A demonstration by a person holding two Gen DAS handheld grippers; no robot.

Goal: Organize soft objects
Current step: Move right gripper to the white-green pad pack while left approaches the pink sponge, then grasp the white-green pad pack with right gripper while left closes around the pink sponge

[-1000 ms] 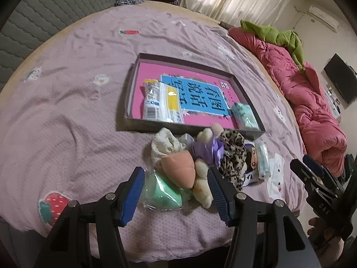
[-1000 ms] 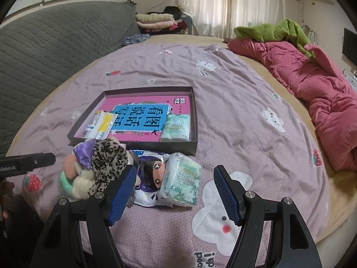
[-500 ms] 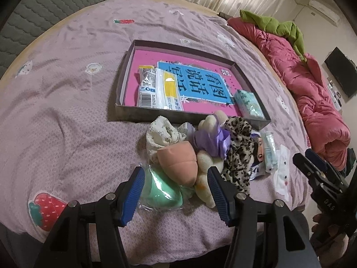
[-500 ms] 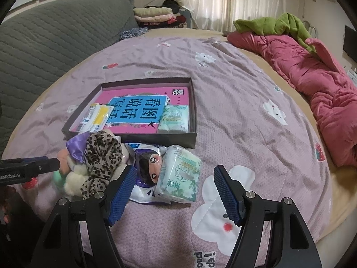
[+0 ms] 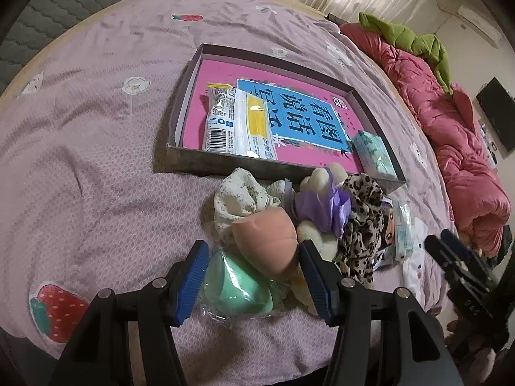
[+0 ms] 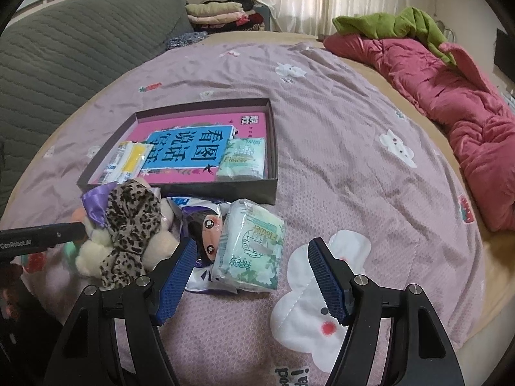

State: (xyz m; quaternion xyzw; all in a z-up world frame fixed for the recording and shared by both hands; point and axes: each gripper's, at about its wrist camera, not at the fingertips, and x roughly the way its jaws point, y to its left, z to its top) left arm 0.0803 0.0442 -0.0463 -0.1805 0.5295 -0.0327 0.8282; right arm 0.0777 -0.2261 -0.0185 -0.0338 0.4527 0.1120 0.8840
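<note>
A dark shallow box (image 5: 206, 160) lies on the bed with a pink and blue book (image 5: 302, 119), a yellow-striped packet (image 5: 238, 125) and a green tissue pack (image 5: 373, 152) inside. In front of it is a pile: a peach sponge (image 5: 265, 241), a mint sponge in plastic (image 5: 235, 286), a floral scrunchie (image 5: 239, 197), a purple scrunchie (image 5: 318, 206), a leopard scrunchie (image 5: 362, 215). My left gripper (image 5: 252, 283) is open around the sponges. My right gripper (image 6: 251, 276) is open just before a green tissue pack (image 6: 252, 244) and a cartoon-face packet (image 6: 206, 225).
The purple bedspread (image 6: 338, 122) covers the bed. A red quilt (image 6: 450, 96) with a green garment (image 6: 392, 22) lies along the right. A grey headboard (image 6: 64, 48) and folded clothes (image 6: 219, 13) are at the back. The box (image 6: 225, 189) stands just behind the pile.
My left gripper has moved forward and down, so its fingers now flank the peach and mint sponges. My right gripper has moved slightly closer to the tissue pack.
</note>
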